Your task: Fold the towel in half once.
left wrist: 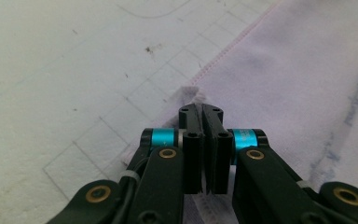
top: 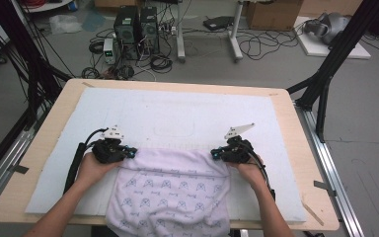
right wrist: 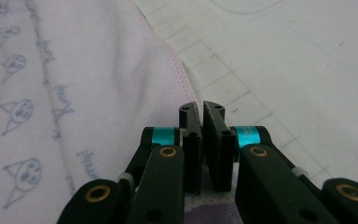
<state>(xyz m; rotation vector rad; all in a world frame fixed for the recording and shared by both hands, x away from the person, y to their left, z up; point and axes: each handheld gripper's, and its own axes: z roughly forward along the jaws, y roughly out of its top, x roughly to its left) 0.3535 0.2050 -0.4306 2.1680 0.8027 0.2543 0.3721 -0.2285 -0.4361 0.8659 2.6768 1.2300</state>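
Note:
A pale lilac cloth (top: 170,190) printed with small blue figures lies on the white mat (top: 177,113) and hangs over the table's near edge. My left gripper (top: 134,152) is shut on the cloth's far left corner; in the left gripper view the jaws (left wrist: 202,108) are pressed together with the hemmed corner of the cloth (left wrist: 284,70) pinched between them. My right gripper (top: 214,154) is shut on the far right corner; the right gripper view has its jaws (right wrist: 202,105) closed on the cloth's (right wrist: 74,70) stitched edge. Both grippers rest low on the mat.
The mat covers a wooden table (top: 296,163) and carries a faint drawn outline (top: 173,129) just beyond the cloth. Past the table are computer towers (top: 135,29), cables, desk legs and black frame posts (top: 335,54) on the floor.

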